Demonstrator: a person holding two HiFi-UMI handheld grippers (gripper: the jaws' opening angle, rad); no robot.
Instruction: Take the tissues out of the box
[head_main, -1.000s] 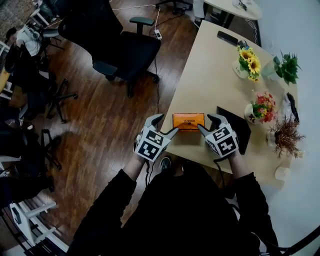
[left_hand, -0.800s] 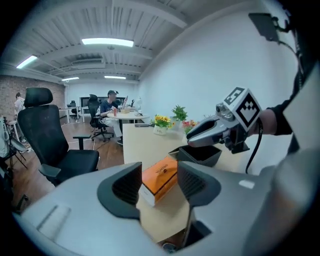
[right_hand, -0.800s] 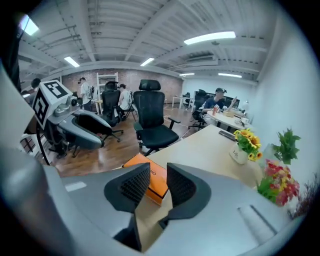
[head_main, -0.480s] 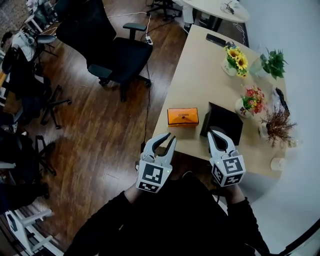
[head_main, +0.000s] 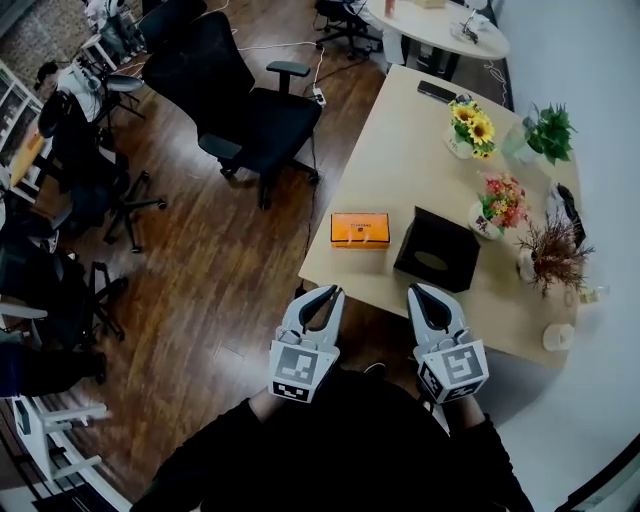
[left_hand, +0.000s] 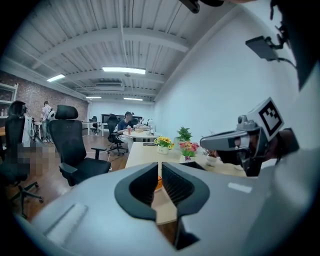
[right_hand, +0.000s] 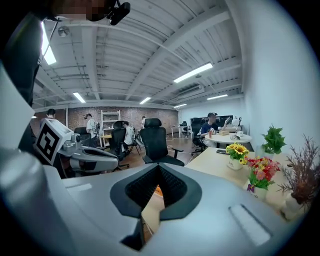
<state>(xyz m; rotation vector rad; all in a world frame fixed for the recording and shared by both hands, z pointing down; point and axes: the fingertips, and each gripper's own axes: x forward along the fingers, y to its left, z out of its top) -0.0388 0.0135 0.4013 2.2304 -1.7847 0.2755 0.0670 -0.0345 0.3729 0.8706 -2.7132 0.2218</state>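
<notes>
An orange tissue box (head_main: 360, 229) lies near the front left edge of the light wooden table (head_main: 400, 160). To its right stands a black tissue box (head_main: 437, 249) with an oval slot on top. Both grippers hang in front of the table edge, clear of the boxes. My left gripper (head_main: 326, 296) is shut with nothing in it, and points at the orange box, of which a sliver (left_hand: 158, 183) shows past its jaws. Nothing is in my right gripper (head_main: 428, 296) either, and it is shut too, below the black box. No tissue is in view.
Sunflowers (head_main: 472, 128), pink flowers (head_main: 500, 200), a green plant (head_main: 545, 132) and dried stems (head_main: 552, 255) line the table's right side. A dark phone (head_main: 437, 92) lies at the far end. A black office chair (head_main: 245, 110) stands on the wood floor to the left.
Both grippers have drawn back from the two sides of the orange box, off the table toward my body. Their jaws have gone from open to shut, with nothing in them.
</notes>
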